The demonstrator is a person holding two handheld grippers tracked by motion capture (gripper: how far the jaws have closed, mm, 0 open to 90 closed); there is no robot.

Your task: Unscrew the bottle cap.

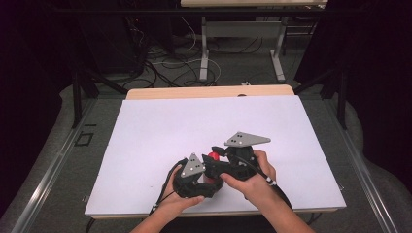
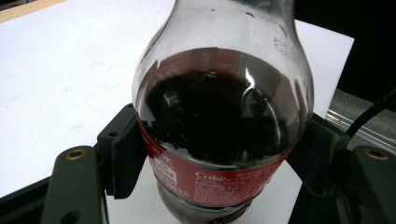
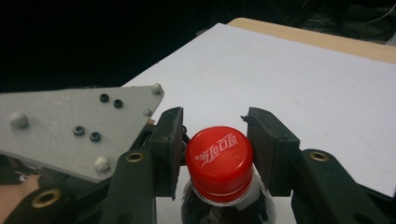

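Note:
A clear plastic cola bottle (image 2: 219,121) with dark drink and a red label stands upright on the white tabletop (image 1: 160,126). My left gripper (image 2: 219,163) is shut on its body at the label, one pad on each side. In the high view that gripper (image 1: 208,178) sits low near the front edge, held by a hand. The bottle's red cap (image 3: 219,158) lies between the pads of my right gripper (image 3: 215,149), which sit against its two sides. From above, the right gripper (image 1: 214,158) reaches the cap (image 1: 213,156) from the right.
The left gripper's grey three-cornered plate (image 3: 79,126) lies close beside the right gripper's left jaw. White tabletop stretches away behind and to both sides of the bottle. A wooden edge (image 1: 209,91) bounds the far side; cables and table legs lie on the floor beyond.

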